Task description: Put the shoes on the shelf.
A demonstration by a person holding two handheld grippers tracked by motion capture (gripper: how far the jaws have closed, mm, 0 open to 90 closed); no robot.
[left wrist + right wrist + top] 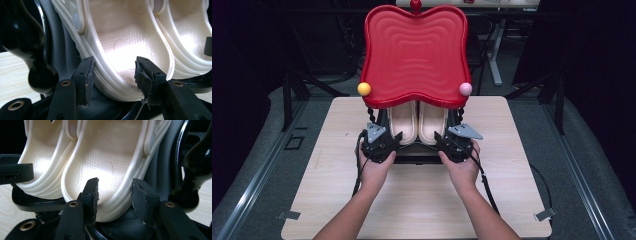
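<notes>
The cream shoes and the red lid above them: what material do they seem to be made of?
The cream shoes look like soft moulded foam or rubber, matte: fine pimpled footbed, ribbed rounded sides, no seams. The red lid looks like hard glossy plastic: moulded ripples that catch the light. Neither can be confirmed by look alone.

The room is dark at every edge, with light falling from above onto the pale table (412, 200). Up close, a bright glare spot sits on each cream clog's heel (120, 57), (105, 180). The glossy black frame (32, 65) at nine o'clock glints and looks soft, slightly blurred.
</notes>
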